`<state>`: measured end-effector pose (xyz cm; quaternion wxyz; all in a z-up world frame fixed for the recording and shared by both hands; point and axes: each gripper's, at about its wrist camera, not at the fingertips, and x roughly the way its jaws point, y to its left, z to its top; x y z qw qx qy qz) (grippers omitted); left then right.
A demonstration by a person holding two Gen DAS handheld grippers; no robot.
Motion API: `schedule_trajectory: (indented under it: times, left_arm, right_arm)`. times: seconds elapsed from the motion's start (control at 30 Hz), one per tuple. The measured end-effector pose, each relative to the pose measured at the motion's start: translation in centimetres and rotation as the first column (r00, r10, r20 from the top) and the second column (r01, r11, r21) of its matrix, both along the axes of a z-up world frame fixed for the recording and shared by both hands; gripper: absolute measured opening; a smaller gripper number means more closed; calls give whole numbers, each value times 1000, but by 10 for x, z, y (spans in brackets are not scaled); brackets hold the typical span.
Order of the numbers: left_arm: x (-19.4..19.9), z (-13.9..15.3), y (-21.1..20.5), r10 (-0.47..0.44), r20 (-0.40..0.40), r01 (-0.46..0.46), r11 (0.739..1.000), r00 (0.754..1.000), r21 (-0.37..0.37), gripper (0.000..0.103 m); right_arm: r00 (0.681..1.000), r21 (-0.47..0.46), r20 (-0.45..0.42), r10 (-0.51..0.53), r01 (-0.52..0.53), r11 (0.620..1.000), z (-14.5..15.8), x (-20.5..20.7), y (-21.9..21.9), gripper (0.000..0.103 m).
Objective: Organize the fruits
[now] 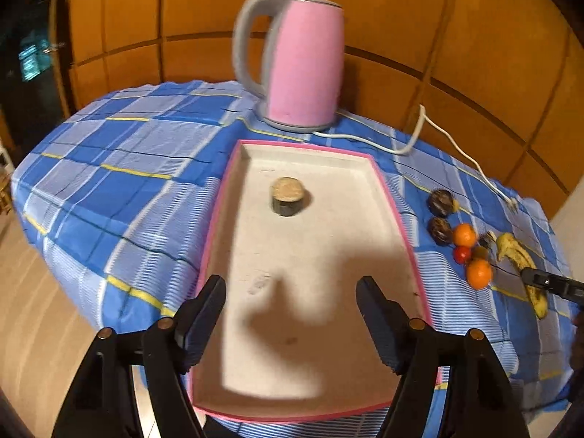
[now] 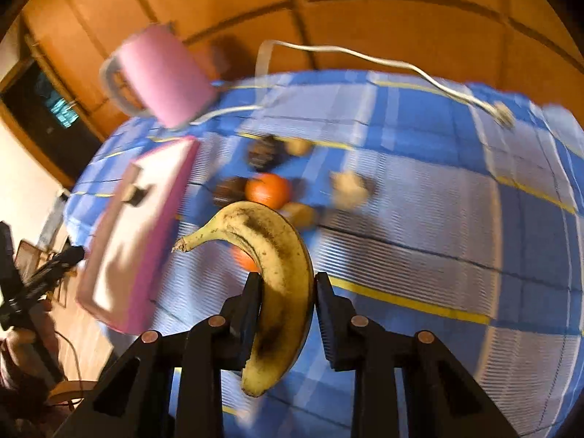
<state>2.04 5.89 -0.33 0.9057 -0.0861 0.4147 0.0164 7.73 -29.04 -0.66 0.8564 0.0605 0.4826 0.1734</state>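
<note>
A pink-rimmed white tray [image 1: 398, 219] lies on the blue checked tablecloth, with one small dark round piece [image 1: 288, 197] in it. My left gripper [image 1: 290, 292] is open and empty above the tray's near end. To the tray's right lie dark fruits [image 1: 441, 202], two oranges [image 1: 464, 235], a small red fruit [image 1: 461, 253] and a spotted banana [image 1: 518, 255]. My right gripper [image 2: 286, 281] is shut on the banana [image 2: 277, 255], held above the cloth; its finger [image 1: 547, 283] shows at the banana in the left wrist view. The tray [image 2: 160, 197] is to its left.
A pink electric kettle [image 1: 303, 62] stands behind the tray, its white cord [image 1: 438, 138] trailing right across the cloth to a plug [image 2: 502, 115]. The table edge drops to the floor on the left. Wooden panelling is behind.
</note>
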Motion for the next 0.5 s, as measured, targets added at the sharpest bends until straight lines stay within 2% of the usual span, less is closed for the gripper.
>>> schedule_trajectory:
  times: [0.27,0.37,0.5]
  left_arm:
    - [-3,-5,19,49,-9,-49,999,999,-25,75]
    - [-3,-5,22,52,-9,-52,998,999,-24,75]
    - [-2,-8,25,56,-15,-57,998,998,-21,75]
  right_arm:
    - [989,29,15,149,-149,988,10,39,132,29]
    - [989,32,-18,148,-148,989,1,58,168,29]
    - [995,18,-69,71,-70,997,-21,85,205,29]
